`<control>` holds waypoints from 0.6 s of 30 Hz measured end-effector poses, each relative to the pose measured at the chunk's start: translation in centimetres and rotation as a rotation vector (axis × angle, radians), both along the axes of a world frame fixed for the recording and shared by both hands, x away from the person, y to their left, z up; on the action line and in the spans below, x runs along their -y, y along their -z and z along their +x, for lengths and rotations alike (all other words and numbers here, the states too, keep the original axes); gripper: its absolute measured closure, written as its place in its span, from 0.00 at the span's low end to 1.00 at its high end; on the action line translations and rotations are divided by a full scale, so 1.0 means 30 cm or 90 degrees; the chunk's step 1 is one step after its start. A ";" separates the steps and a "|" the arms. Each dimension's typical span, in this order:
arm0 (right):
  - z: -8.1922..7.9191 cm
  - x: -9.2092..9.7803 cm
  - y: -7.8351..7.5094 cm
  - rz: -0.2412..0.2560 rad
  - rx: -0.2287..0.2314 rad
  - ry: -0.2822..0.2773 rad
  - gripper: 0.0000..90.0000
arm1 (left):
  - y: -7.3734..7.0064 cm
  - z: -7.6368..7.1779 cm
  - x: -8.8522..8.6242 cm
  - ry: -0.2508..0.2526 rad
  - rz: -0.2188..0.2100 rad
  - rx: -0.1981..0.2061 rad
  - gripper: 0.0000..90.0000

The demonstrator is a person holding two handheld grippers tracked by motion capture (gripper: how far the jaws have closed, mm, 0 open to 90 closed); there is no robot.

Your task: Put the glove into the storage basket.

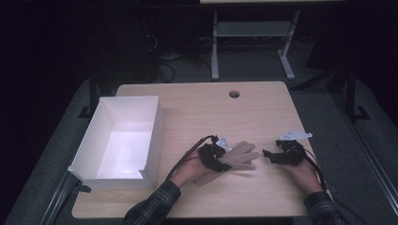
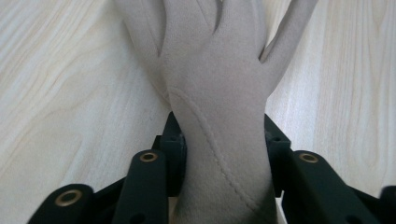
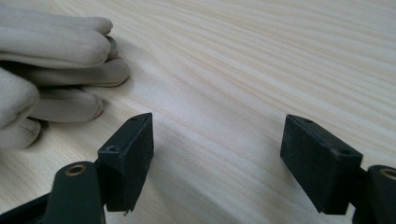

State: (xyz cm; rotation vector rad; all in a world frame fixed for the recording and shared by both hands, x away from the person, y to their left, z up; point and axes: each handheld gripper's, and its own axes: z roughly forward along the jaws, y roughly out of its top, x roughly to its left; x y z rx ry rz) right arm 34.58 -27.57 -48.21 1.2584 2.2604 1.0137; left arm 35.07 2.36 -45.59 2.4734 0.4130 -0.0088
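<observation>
- Left gripper is clamped on the cuff of the beige glove, one jaw pressed against each side of the wrist part, as the left gripper view shows.
- Glove lies flat on the worktop, just right of the white box, its fingers spread and pointing away from the left gripper toward the right one.
- Right gripper has its jaws wide apart with nothing between them; it sits just beyond the glove's fingertips, near but not touching.
- Progress, as I judge it: the glove is gripped but not yet lifted; carrying it to the box, which looks empty, would be what is left.
- Both forearms, in plaid sleeves, come in low from the near edge of the worktop, hands resting close to the surface on either side of the glove.
</observation>
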 end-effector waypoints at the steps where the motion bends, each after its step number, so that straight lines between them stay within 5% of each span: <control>1: 0.000 0.000 0.000 0.000 0.000 0.000 0.28 | 0.000 0.000 0.000 0.000 0.000 0.000 0.71; 6: 0.000 0.000 0.000 0.000 0.000 0.000 0.28 | -0.009 0.006 -0.008 -0.009 -0.006 -0.010 0.73; 18: -0.002 -0.001 -0.001 0.000 -0.002 0.002 0.28 | -0.117 0.024 -0.056 -0.059 -0.020 -0.014 0.74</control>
